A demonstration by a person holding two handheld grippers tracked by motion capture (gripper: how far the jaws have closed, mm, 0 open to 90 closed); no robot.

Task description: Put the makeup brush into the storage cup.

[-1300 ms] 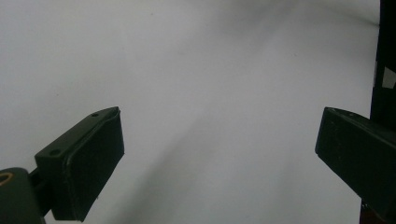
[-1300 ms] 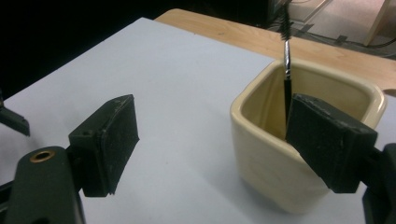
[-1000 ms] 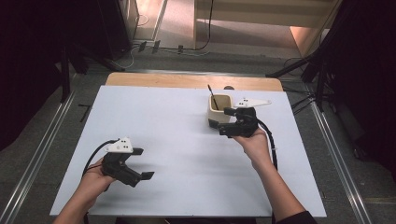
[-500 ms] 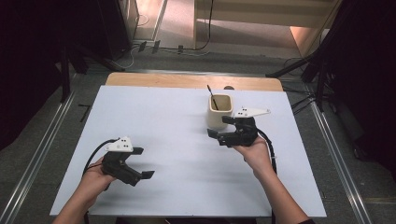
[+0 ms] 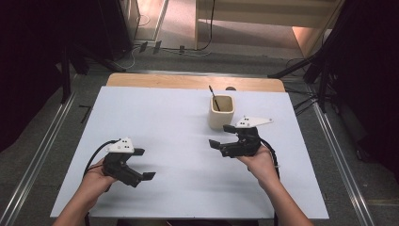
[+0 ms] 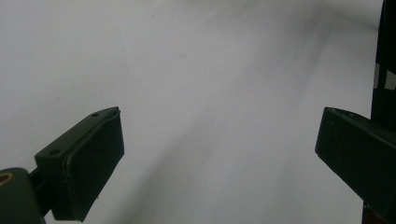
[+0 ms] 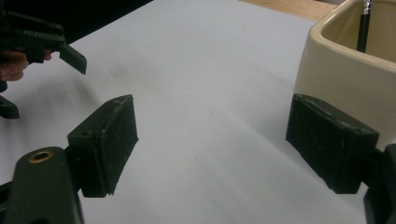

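2 grippers, both empty, jaws spread: right gripper [image 5: 221, 136] just beside cream square ceramic cup [image 5: 221, 112], at its 6 o'clock; thin black stick [image 5: 214, 98] stands inside. Left gripper [image 5: 144, 165] well apart at 8 o'clock. Placement judged done.

I see white table [image 5: 155, 117] | wood edge [image 5: 188, 82] at its far side | grey floor [image 5: 61, 127] around | cables [image 5: 155, 47] beyond | dark surroundings

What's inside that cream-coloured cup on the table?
A thin black stick leans inside the cream cup, its top poking above the rim. Its lower end and the cup's bottom are hidden by the walls.
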